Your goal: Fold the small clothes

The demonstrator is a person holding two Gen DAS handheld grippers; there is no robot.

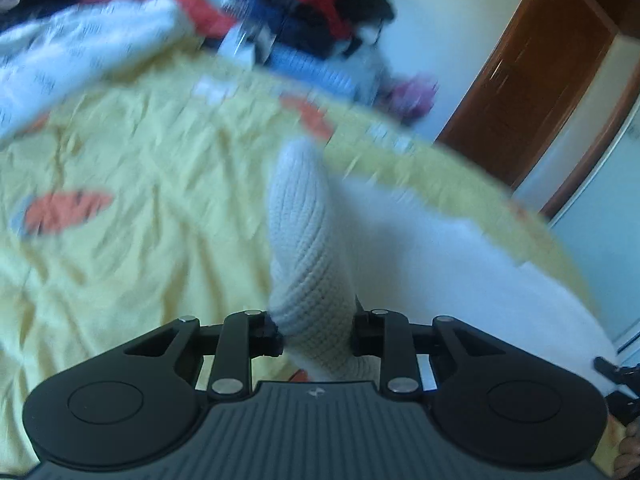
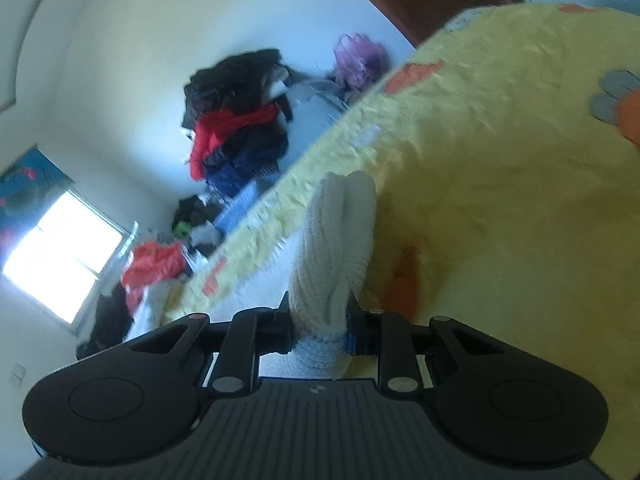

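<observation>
A white knit garment (image 1: 304,248) is bunched between the jaws of my left gripper (image 1: 316,332), which is shut on it above the yellow bedspread (image 1: 140,184). More white fabric (image 1: 460,272) spreads to the right of it. In the right wrist view my right gripper (image 2: 320,328) is shut on a rolled part of the same white knit garment (image 2: 336,236), held over the bedspread (image 2: 500,160). Both views are blurred by motion. The fingertips are hidden in the cloth.
A pile of red, black and blue clothes (image 1: 304,4) lies beyond the bed's far edge, also in the right wrist view (image 2: 236,120). A white patterned cloth (image 1: 80,48) lies at far left. A brown wooden door (image 1: 532,80) stands right. A bright window (image 2: 60,256) is left.
</observation>
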